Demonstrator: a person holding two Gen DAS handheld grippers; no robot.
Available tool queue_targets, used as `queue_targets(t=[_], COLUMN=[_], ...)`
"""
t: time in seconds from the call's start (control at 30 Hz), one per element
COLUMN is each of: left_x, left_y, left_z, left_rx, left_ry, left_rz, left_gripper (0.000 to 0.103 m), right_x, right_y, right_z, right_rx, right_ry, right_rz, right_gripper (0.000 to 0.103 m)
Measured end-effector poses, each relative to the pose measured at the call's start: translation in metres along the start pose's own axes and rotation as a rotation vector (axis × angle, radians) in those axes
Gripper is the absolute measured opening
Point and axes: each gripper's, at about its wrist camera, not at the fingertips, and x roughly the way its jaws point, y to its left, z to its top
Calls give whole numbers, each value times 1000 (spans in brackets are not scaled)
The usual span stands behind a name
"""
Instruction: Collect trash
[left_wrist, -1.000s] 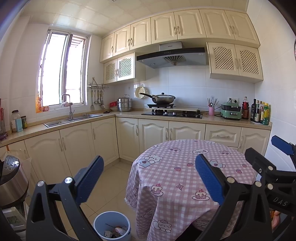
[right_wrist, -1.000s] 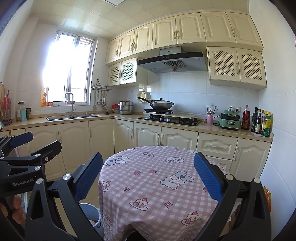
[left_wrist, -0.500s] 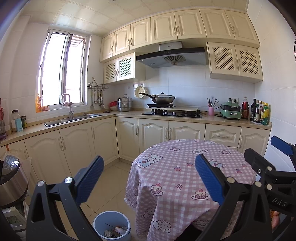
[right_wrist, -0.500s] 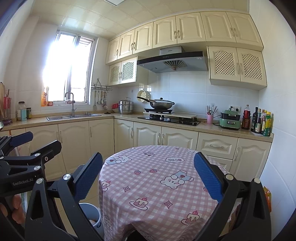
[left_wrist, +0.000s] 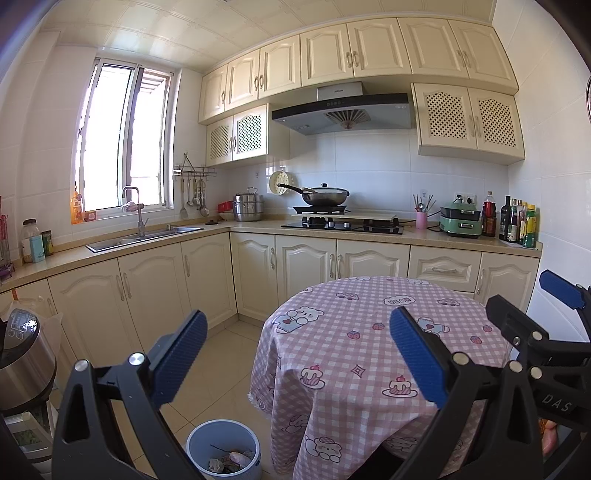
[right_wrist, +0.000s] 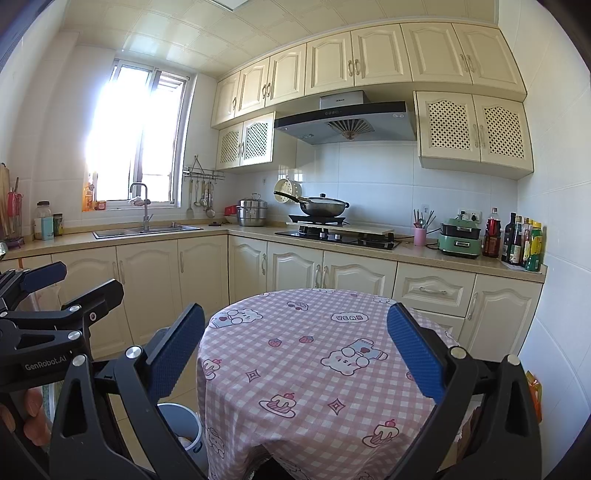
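Nothing has moved in the last second: both views match the earlier ones almost exactly, so the task looks either finished or paused; going left to right, the left gripper (left_wrist: 295, 350) hangs with its blue fingers (left_wrist: 179, 356) spread wide and nothing between them; below and just inside its left finger stands the pale blue bin (left_wrist: 224, 448) on the floor tiles, with crumpled trash (left_wrist: 229, 459) already lying in its bottom; ahead of and under its right finger sits the round surface (left_wrist: 369, 347) in a pink checked cloth, and no litter shows on it; further right the right gripper (right_wrist: 295, 350) is likewise spread and empty, held over the near edge of that surface, with the bin's rim (right_wrist: 181, 413) peeking out below its left finger; my guess is that any remaining rubbish lies out of view
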Motion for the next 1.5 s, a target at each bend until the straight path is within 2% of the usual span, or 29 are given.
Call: queue_targets(t=[1.5], left_x=[3], left_y=[5], left_z=[-3], left_rx=[1], left_ry=[10], left_rz=[3], left_gripper=[97], right_x=[9], right_y=[-6], right_z=[3], right_rx=[-8], right_ry=[5], right_rz=[25], right_gripper=[95])
